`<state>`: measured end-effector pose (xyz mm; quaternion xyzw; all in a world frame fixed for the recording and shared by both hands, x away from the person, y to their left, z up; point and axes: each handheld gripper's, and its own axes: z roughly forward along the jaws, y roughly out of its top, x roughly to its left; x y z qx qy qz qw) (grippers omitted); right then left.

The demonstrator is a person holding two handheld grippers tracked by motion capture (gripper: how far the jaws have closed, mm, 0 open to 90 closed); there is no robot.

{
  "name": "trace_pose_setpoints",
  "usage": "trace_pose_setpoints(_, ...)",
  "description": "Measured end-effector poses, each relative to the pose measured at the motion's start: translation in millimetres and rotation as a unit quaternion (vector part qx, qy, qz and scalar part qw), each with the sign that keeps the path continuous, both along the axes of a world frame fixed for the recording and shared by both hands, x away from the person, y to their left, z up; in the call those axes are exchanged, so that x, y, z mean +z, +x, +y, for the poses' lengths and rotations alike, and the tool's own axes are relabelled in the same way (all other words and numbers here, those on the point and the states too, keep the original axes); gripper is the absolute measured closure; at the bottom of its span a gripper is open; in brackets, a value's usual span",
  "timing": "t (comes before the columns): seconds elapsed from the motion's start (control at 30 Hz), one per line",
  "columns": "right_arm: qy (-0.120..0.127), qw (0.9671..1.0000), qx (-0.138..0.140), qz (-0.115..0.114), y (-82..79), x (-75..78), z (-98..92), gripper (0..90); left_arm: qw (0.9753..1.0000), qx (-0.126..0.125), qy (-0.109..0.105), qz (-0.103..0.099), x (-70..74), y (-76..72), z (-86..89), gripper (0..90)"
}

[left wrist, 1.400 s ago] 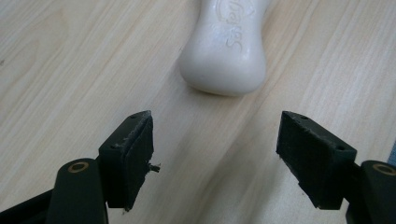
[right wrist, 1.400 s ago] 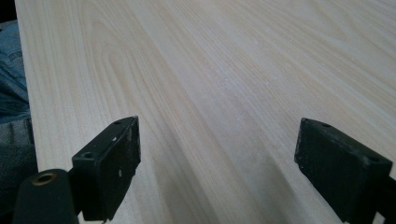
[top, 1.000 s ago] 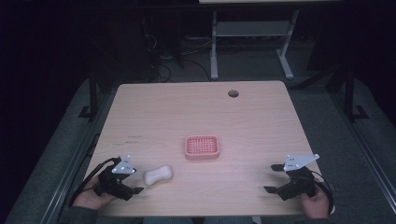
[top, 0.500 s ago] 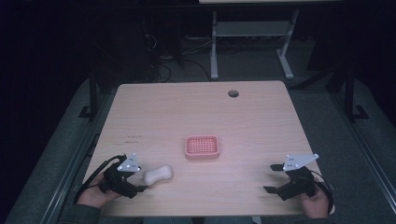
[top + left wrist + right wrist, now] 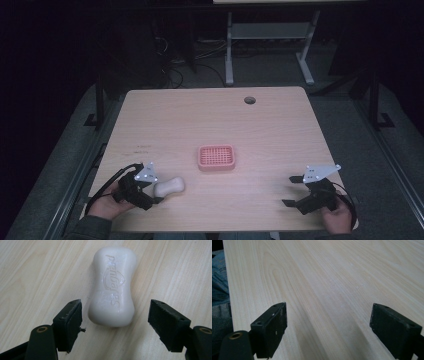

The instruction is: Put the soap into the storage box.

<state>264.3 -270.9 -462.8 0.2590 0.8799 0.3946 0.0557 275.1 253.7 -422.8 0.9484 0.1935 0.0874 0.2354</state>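
Note:
A white waisted soap bar (image 5: pixel 169 186) (image 5: pixel 112 287) lies flat on the wooden table (image 5: pixel 200 120), front left. My left gripper (image 5: pixel 153 192) (image 5: pixel 115 309) is open just left of it, its jaws standing either side of the bar's near end without touching it. A pink ridged soap dish (image 5: pixel 216 157) sits empty at the table's middle, apart from the soap. My right gripper (image 5: pixel 291 190) (image 5: pixel 328 315) rests open at the front right with only bare wood between its jaws.
A round cable hole (image 5: pixel 249 100) is at the table's far right. The table's front edge and blue jeans (image 5: pixel 218 285) lie close beside the right gripper. Dark floor and a desk frame (image 5: pixel 270 35) lie beyond the table.
My left gripper has slid a little to the right toward the soap, so the bar's near end now sits between its open jaws. Right gripper, soap and dish have not moved.

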Motion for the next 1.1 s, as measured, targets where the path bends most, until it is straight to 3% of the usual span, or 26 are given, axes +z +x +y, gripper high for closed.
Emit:
trace_pose_setpoints(0.47,0.001,1.0,0.001,0.0,0.0,-0.1,0.0,14.1,0.9996,-0.016,0.021,0.006,-3.1,10.4,-15.4,27.8)
trace_pose_setpoints(1.1,0.0,1.0,0.001,0.002,0.5,-0.3,0.8,14.1,0.999,-0.02,0.028,0.026,-6.7,22.7,-25.9,32.0)
